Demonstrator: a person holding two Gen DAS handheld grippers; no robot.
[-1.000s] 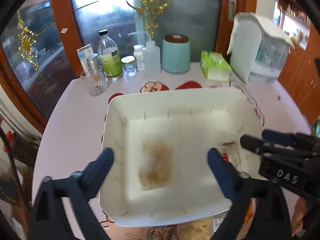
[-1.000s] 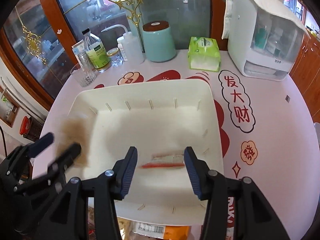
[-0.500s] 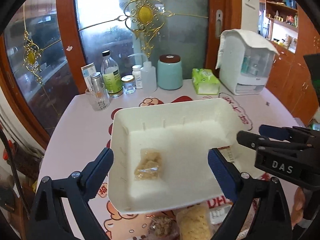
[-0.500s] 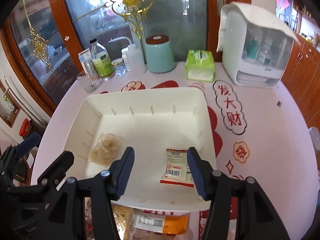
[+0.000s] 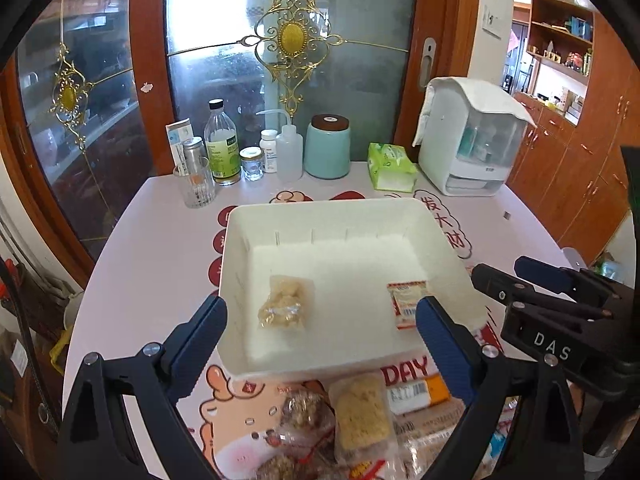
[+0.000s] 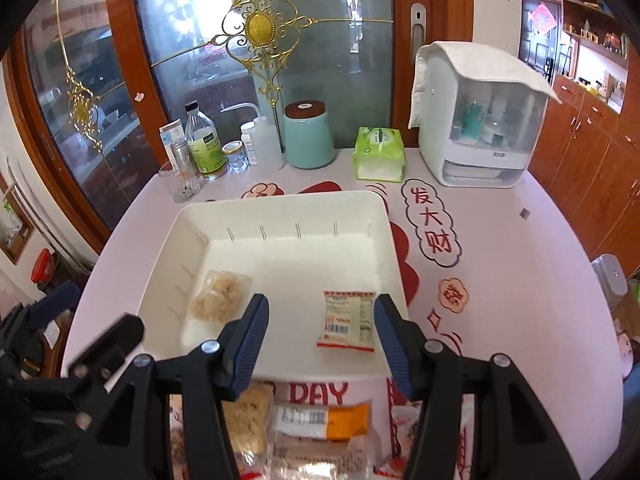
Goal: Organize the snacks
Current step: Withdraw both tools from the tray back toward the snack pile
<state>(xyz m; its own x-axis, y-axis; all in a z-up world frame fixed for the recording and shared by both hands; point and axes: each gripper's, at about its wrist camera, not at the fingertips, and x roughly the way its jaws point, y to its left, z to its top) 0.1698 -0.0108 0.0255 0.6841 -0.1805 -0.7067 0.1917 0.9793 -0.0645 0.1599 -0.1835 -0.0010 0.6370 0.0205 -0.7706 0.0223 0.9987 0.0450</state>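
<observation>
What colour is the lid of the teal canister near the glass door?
Dark brown lid on the teal canister; the right wrist view shows it best.

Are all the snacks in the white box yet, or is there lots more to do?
Just started. Two snacks lie in the white bin: a clear bag of beige puffs and a small red-edged packet. Nothing is in hand: the left hand-held gripper and the right hand-held gripper are both open and empty. A pile of snacks on the table in front of the bin is left.
</observation>
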